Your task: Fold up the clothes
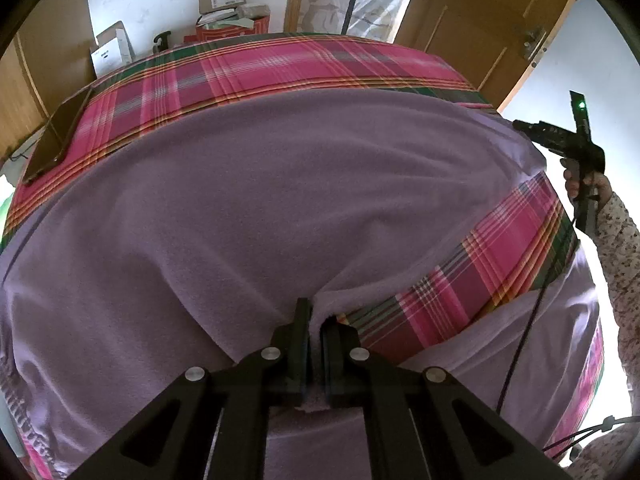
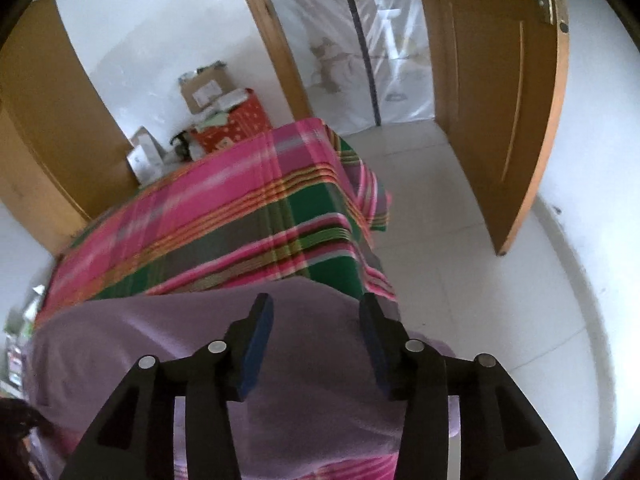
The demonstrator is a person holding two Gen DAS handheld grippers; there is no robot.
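Fleece is what the lilac garment (image 1: 248, 200) looks like: soft, matte, slightly napped, one plain colour with no print in view. It lies spread across the desk (image 1: 280, 68), which is draped in a pink, green and orange plaid cloth, and it covers most of the near half of that cloth. One flap runs out toward the desk's right edge, leaving a wedge of plaid showing between it and the main body. A stitched hem shows at the garment's lower left edge.

It should handle as light and limp, with no stiffness to hold a crease by itself, so any fold will need laying down flat. The nap probably gives good friction against the pads and against the plaid, so it is more likely to drag and bunch than to slide. The best places to take hold are edges and corners, a single layer if possible, well apart so the cloth hangs straight between the two grips.

The left claw (image 1: 316, 344) is pressed together on a raised pinch of the garment's near edge, and creases fan out from that pinch. The right claw (image 2: 316, 336) stands spread above the garment at the desk's right side, with nothing between its pads (image 2: 256, 352); the person's patterned sleeve (image 1: 620, 248) is behind it.
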